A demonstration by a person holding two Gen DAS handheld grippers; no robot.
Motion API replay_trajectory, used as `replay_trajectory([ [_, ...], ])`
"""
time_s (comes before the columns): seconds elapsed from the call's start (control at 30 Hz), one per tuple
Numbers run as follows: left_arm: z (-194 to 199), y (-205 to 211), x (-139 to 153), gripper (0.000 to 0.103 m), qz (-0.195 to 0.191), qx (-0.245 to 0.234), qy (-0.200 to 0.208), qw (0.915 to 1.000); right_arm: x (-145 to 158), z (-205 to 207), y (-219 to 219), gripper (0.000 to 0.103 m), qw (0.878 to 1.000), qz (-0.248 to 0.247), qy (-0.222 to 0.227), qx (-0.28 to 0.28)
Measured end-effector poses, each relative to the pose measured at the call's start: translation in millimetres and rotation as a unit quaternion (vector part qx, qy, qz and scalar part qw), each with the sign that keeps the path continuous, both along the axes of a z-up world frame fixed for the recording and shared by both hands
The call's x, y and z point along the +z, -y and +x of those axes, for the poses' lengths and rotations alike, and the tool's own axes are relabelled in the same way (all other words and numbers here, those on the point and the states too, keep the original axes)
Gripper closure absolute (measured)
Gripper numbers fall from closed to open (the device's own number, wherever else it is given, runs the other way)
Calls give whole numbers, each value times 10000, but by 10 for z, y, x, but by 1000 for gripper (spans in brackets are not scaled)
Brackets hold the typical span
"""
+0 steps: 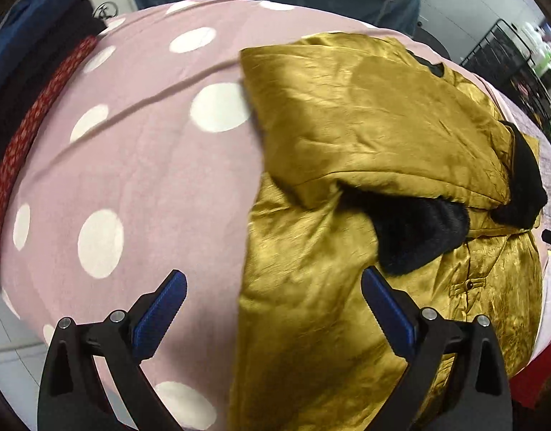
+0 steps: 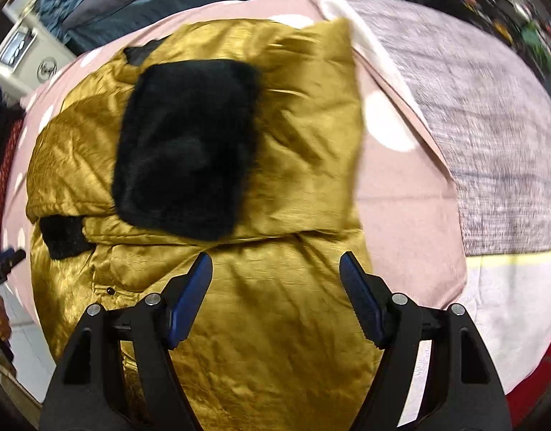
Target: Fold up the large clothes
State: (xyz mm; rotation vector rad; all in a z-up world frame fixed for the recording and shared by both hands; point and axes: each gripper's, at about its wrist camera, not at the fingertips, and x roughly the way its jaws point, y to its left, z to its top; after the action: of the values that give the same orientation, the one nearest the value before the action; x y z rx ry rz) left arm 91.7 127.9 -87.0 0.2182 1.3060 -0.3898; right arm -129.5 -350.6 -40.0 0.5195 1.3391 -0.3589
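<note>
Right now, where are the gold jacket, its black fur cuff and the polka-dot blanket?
gold jacket (image 2: 275, 323): right wrist view, lower body panel.
black fur cuff (image 2: 185, 147): right wrist view, middle of the fur.
polka-dot blanket (image 1: 149, 165): left wrist view, bare pink part.

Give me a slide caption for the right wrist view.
Open right claw above a gold jacket with black fur trim, on a pink polka-dot blanket.

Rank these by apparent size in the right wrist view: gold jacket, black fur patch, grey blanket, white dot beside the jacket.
1. gold jacket
2. grey blanket
3. black fur patch
4. white dot
</note>
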Motion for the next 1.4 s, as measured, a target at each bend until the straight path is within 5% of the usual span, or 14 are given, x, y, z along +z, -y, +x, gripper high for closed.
replay_trajectory([
  [0.27, 45, -432, -238, 16, -642, 378, -669, 9950, -256, -248, 494, 30, 9948, 920, 253, -361],
  [0.47, -188, -393, -487, 23, -725, 48, -1150, 9907, -467, -437, 443, 30, 9862, 1639, 178, -127],
  [0.77, -536, -471, -638, 36, -770, -427, -1418, 9860, -497, -864, 236, 30, 9760, 2171, 47, 167],
  [0.93, -692, -626, -641, 55, -926, -514, -1732, 9792, -498, -1166, 76, 30, 9670, 2535, 9, 249],
  [1.27, -1054, -810, -568, 66, -1074, -693, -2100, 9693, -563, -1674, -89, 30, 9481, 3179, -63, 96],
  [1.4, -1135, -798, -564, 72, -1030, -816, -2160, 9675, -525, -1775, -126, 31, 9588, 2832, -172, 169],
])
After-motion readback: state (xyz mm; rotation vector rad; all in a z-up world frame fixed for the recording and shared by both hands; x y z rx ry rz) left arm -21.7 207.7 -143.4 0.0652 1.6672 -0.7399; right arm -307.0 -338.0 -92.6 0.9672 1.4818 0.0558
